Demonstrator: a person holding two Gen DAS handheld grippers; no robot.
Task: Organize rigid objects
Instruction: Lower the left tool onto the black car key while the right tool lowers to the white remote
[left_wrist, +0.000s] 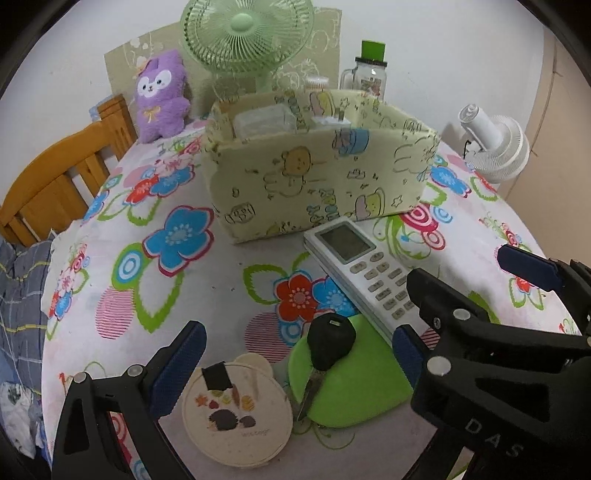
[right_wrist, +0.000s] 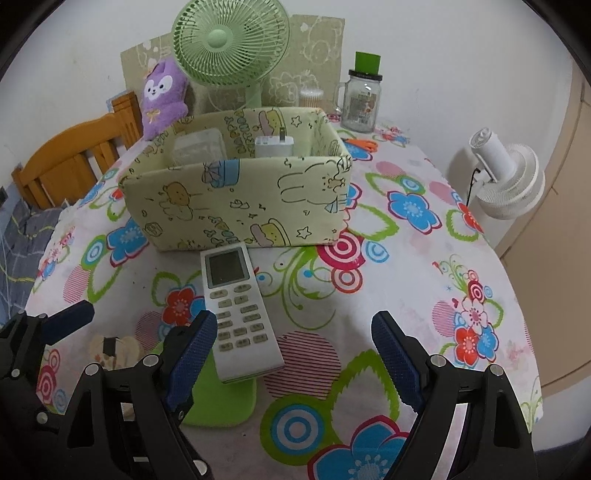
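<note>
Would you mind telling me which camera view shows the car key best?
The left wrist view: the car key lies in full sight on the green pad. In the right wrist view the gripper's finger hides it.

On my right gripper's black frame (left_wrist: 495, 387), seen from the left wrist view, raised letters read "D A S"; anything past them runs out of view.

The fabric storage box (right_wrist: 236, 195) carries printed lettering. On its inner back wall, in the right wrist view, I read "HAPPY" running vertically; a second word beside it is too distorted to read. Lettering on the front wall is only partly legible.

The round cream lid (left_wrist: 236, 410) has a small grey word under the hedgehog drawing; too small to read.

The remote control (right_wrist: 238, 306) buttons bear marks, unreadable. The glass jar (right_wrist: 360, 103) label is also unreadable.
</note>
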